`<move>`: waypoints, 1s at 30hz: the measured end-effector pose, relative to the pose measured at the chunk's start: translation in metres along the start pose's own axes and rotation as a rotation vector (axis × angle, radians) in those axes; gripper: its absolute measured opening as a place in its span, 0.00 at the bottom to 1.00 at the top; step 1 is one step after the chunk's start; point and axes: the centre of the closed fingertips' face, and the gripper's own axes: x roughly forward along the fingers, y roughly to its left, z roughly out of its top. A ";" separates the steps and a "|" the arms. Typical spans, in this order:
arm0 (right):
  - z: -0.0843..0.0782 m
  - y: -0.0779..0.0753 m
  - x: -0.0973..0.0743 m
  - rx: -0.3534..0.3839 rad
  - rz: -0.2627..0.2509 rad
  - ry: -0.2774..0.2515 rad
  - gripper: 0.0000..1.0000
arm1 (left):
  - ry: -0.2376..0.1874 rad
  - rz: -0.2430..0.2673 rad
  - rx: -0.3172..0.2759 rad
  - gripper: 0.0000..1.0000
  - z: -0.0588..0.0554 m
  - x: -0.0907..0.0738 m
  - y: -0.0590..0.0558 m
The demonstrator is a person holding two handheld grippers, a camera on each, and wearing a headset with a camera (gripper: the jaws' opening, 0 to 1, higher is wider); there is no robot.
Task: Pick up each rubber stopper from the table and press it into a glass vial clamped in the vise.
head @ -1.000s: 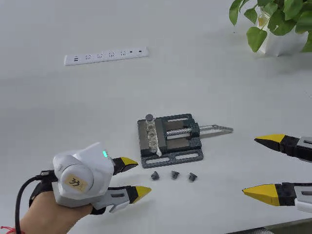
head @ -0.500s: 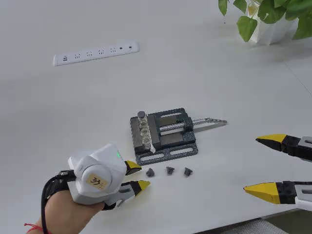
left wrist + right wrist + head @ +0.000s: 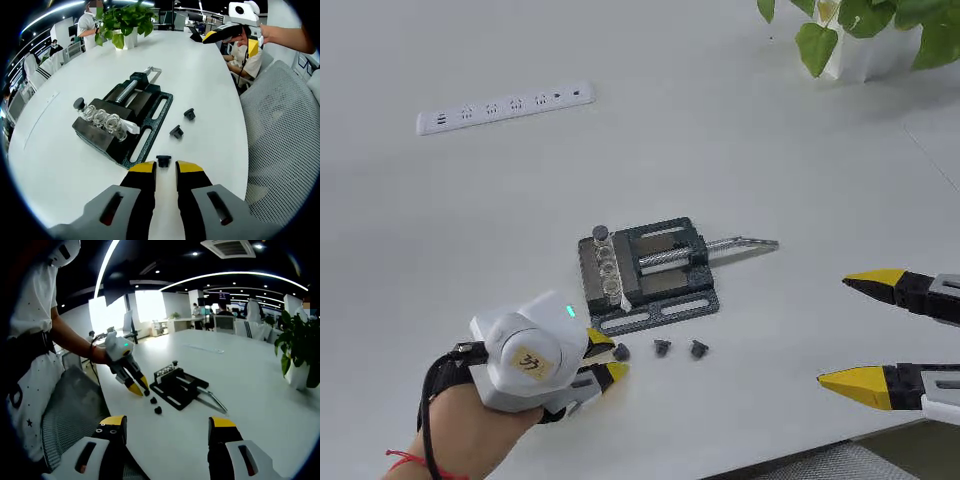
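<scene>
A black vise point(image 3: 660, 270) point(image 3: 131, 107) clamps a row of glass vials point(image 3: 608, 272) point(image 3: 104, 119); the far one carries a dark stopper point(image 3: 601, 232) point(image 3: 79, 103). Three dark rubber stoppers lie in front of the vise: near point(image 3: 621, 352) point(image 3: 163, 160), middle point(image 3: 662, 347) point(image 3: 176, 132) and far point(image 3: 699, 348) point(image 3: 189, 114). My left gripper point(image 3: 609, 355) point(image 3: 165, 167) is open with a narrow gap, its yellow tips right at the near stopper, which lies just ahead of them. My right gripper point(image 3: 853, 331) point(image 3: 167, 422) is wide open and holds nothing, well to the right of the vise point(image 3: 175, 382).
A white power strip point(image 3: 505, 106) lies at the back left and a potted plant point(image 3: 865, 30) at the back right. The vise handle point(image 3: 745, 243) sticks out to the right. The table edge point(image 3: 800, 450) runs close under my right gripper.
My left gripper has moved forward and right until its tips reach the nearest stopper, and its jaws have narrowed. The right gripper has stayed put and wide open.
</scene>
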 end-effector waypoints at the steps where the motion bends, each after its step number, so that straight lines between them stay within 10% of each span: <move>1: 0.000 0.000 0.000 0.001 -0.001 -0.002 0.63 | 0.002 0.000 -0.001 0.12 -0.001 0.000 0.000; 30: -0.003 0.002 0.004 0.000 0.018 0.017 0.63 | 0.023 -0.006 0.010 0.04 -0.006 0.007 0.005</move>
